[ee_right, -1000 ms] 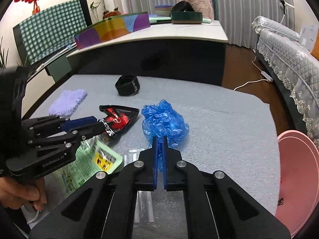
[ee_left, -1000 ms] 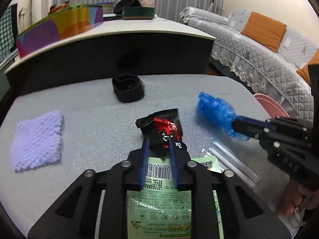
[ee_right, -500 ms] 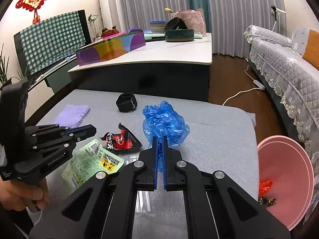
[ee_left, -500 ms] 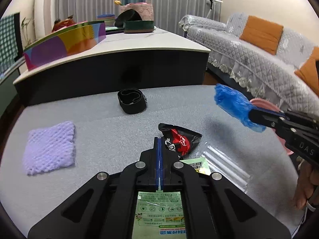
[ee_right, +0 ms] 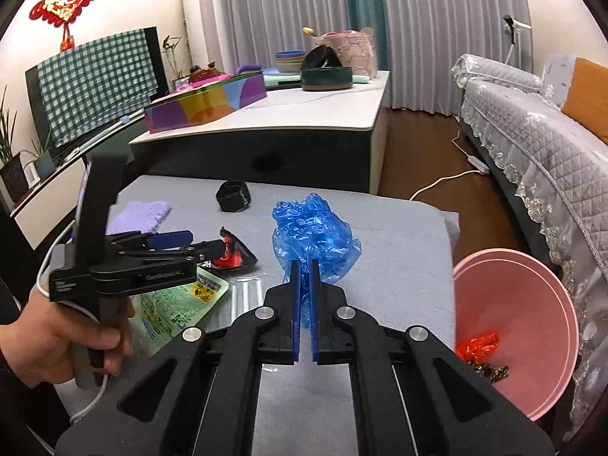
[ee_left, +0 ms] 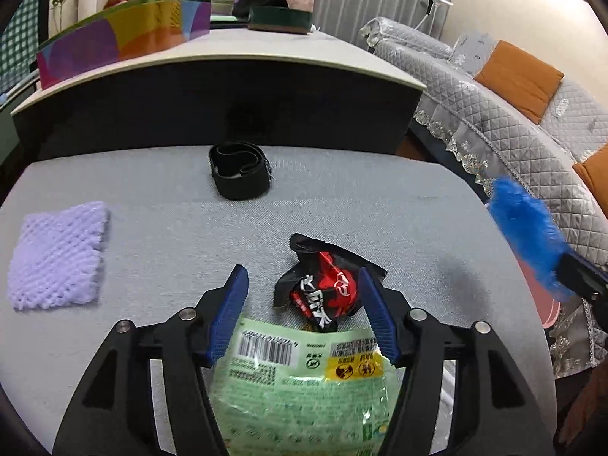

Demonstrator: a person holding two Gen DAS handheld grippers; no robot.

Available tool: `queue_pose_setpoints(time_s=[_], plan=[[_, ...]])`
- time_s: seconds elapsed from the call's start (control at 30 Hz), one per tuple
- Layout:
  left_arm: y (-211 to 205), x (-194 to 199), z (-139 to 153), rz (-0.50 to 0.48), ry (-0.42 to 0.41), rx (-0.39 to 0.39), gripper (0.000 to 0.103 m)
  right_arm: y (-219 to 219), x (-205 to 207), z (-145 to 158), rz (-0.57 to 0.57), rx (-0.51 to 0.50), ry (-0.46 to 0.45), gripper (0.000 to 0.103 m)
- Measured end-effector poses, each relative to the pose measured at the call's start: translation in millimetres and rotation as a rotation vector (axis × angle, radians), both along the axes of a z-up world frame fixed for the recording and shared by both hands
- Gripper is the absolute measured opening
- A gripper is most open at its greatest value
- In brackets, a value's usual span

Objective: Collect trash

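Jaws of right gripper clench crumpled blue plastic bag, lifted clear of grey worktop toward pink plastic bin; left gripper jaws opening, straddling red-black snack wrapper for next pickup.

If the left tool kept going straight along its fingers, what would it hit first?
Most likely the black and red wrapper, which lies on the table between the opening fingers of the left tool; depth is uncertain.

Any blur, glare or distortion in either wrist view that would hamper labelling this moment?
Left wrist view: the blue plastic bag at the right edge is motion-smeared, the table edge bows from fisheye, and the red-black wrapper and green packet are sharp. Right wrist view: the bag is crisp, the pink bin readable, corners vignetted, no harsh glare.
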State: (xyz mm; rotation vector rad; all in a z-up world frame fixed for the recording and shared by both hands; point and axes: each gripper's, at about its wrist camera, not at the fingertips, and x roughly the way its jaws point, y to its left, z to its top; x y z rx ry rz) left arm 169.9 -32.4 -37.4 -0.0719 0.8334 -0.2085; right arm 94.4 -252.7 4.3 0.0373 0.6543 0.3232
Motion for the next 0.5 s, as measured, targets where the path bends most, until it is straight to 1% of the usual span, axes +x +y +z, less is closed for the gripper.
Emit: queue_pose_setpoints(time_s=[0.03,0.1,0.17,0.33,0.5], plan=[[-2.7,1.0,-1.8,-0.004,0.007,0.007,0.059,-2.2,-1.1,0.5,-0.004,-0.001,-0.002,0.004],[-6.2,2.5,-5.1,-0.013,0.026,0.013,0.055,-7.1,-3.0,0.9,-0.013,-0.001,-0.005,0.004],[-8.9,4.4,-9.2,-0.023,0.048,0.021,0.044,-11.7,-4.1,0.6,-0.021,-0.002,-0.004,0.004],[-10.6,1.3,-3.5,-0.009,0.014,0.047,0.043,-22.6,-5.5,1.9,-0.047,0.026,0.004,0.004],[-8.2,-10.7,15.6,0.0,-0.054,0.046,0.043,-23.0,-9.0,7.0,-0.051,0.02,-0.009,0.004]])
